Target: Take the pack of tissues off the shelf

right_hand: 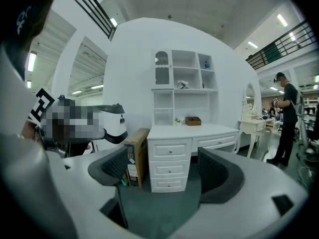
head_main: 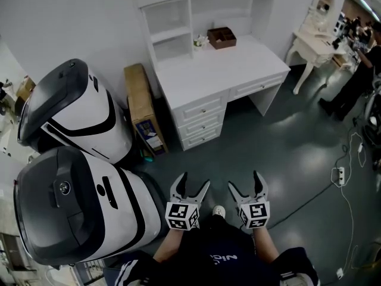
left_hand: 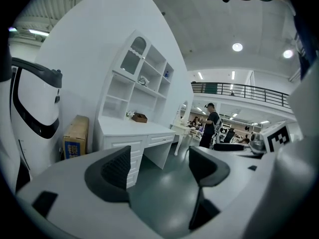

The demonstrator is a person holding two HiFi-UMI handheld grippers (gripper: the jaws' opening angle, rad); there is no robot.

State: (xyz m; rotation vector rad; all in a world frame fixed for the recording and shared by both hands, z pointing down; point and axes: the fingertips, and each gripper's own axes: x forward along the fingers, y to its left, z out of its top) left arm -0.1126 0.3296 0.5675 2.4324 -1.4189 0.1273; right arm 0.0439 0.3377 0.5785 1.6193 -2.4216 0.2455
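Two large white-and-black machines (head_main: 71, 109) stand on the dark floor (head_main: 286, 148) at your left, one behind the other, the nearer one close beside your left arm.

One white bench (head_main: 220, 70), against the wall ahead of you: three drawers down its left side, one wide drawer to the right, top mostly bare.

One white shelf unit (head_main: 169, 16), rising from the back of the bench, with open compartments.

One white dressing table (head_main: 312, 43) with an oval mirror, well to the right of the bench; a person in dark clothes (right_hand: 286, 118) stands near it.

One cardboard box (head_main: 143, 109), on edge on the floor, between the rear machine and the drawer side of the bench.

One left hand-held gripper (head_main: 194, 182) and one right hand-held gripper (head_main: 244, 181), side by side low in front of you, well apart from the bench. Both are released, jaws spread wide, with only floor and furniture seen through the gaps.

One brown tray (head_main: 221, 37), at the back of the bench top.

One pack of tissues (right_hand: 182, 85), or what looks to be it at this range: small and indistinct, lying on an upper shelf above the tray.

One white power strip (head_main: 340, 174), on the floor at your right.
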